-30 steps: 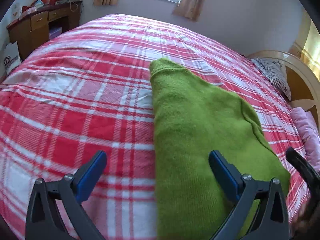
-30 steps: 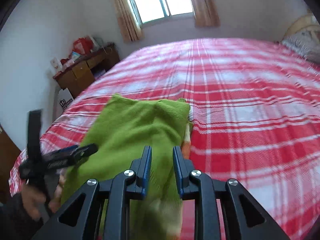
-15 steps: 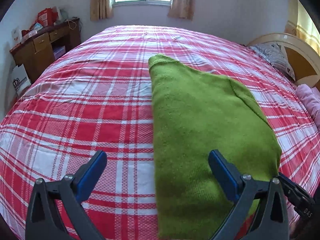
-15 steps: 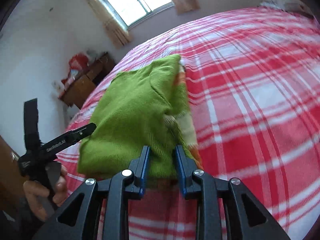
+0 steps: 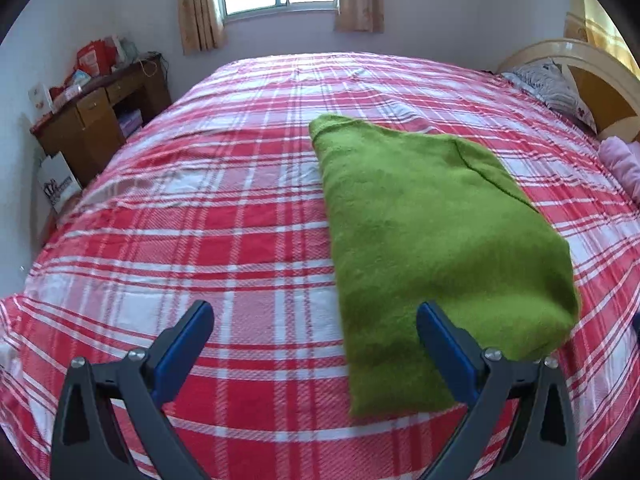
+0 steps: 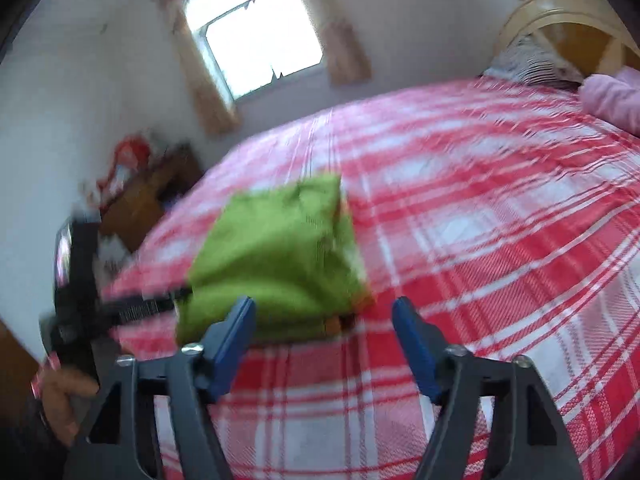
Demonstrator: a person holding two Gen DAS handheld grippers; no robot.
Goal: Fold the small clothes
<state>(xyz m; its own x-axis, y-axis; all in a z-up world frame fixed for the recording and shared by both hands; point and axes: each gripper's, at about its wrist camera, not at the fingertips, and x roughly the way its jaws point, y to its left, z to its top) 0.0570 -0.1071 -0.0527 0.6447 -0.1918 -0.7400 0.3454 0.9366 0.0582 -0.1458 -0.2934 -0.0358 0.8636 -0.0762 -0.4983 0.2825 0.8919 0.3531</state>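
Lying ahead of open tongs (image 6: 324, 322): green sweater (image 6: 276, 252).

The whole right-wrist view is smeared by motion: the green garment (image 6: 276, 256) shows no knit or crisp edge, and an orange patch at its near corner cannot be identified. The left claw (image 6: 120, 308) there is a dark blur, the hand (image 6: 64, 396) holding it cut off by the frame's corner. In the left-wrist view, items on the desk (image 5: 100, 116) (red packets, perhaps) are too small to read, and the pink bundle (image 5: 620, 160) runs past the edge.
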